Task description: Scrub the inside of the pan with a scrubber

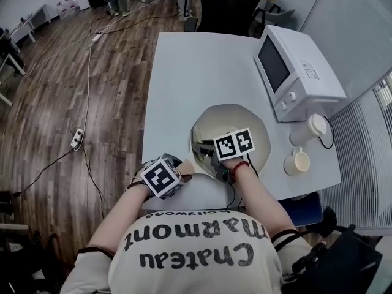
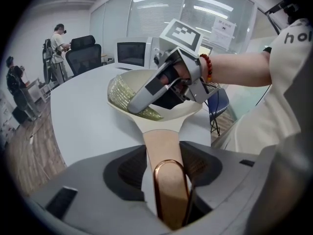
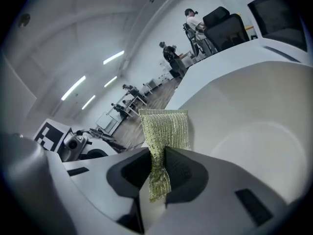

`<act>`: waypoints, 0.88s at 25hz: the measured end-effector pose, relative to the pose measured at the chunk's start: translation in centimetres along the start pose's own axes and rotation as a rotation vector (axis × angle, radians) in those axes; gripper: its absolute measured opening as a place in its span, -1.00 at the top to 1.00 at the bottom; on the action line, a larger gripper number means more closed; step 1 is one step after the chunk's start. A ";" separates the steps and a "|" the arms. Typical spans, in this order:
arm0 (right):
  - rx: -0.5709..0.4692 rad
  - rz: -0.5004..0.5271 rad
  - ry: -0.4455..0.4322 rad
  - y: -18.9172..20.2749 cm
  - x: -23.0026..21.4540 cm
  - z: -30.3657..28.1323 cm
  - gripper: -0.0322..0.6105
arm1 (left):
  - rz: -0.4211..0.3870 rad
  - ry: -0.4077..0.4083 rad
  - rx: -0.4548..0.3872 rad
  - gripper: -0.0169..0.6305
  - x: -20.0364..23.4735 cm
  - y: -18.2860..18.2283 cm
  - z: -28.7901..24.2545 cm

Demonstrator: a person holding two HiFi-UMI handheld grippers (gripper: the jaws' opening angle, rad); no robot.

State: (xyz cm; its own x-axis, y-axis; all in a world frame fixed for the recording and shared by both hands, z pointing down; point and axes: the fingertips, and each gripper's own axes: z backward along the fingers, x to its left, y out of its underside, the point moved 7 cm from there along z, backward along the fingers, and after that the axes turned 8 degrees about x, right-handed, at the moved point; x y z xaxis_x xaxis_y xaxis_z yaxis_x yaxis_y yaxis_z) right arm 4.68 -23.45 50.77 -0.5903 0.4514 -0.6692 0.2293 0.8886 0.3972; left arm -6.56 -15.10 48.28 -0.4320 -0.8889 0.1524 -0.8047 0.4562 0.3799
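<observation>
A cream pan (image 1: pixel 242 122) sits on the white table near its front edge. Its tan handle (image 2: pixel 164 153), ending in a copper loop, lies between the pads of my left gripper (image 2: pixel 164 168), which is shut on it. The left gripper's marker cube (image 1: pixel 160 176) shows at the lower left of the pan. My right gripper (image 3: pixel 157 165) is shut on a yellow-green mesh scrubber (image 3: pixel 164 131), which sticks out past its fingers. In the left gripper view, the right gripper (image 2: pixel 139 102) reaches into the pan (image 2: pixel 190 112) and holds the scrubber (image 2: pixel 120 93) against the inner wall on the left.
A white microwave (image 1: pixel 297 72) stands at the table's right side. A lidded paper cup (image 1: pixel 309 129) and a mug (image 1: pixel 297 162) are right of the pan. A black office chair (image 1: pixel 228 8) is at the far end. People (image 2: pixel 56 48) stand in the background.
</observation>
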 end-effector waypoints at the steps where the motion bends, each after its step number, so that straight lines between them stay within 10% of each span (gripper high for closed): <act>1: 0.010 0.001 0.015 0.0 -0.1 -0.4 0.69 | -0.004 -0.002 0.006 0.26 -0.1 0.0 0.0; 22: 0.310 0.048 0.325 0.2 -4.0 -2.5 0.65 | -0.020 0.017 0.001 0.24 -0.5 -0.3 0.4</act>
State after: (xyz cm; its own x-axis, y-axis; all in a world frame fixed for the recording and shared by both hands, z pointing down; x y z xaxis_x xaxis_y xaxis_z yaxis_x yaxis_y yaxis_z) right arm 5.12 -25.28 55.05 -0.7744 0.4877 -0.4030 0.4542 0.8720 0.1826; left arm -6.31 -14.80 47.73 -0.4092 -0.8983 0.1603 -0.8133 0.4387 0.3821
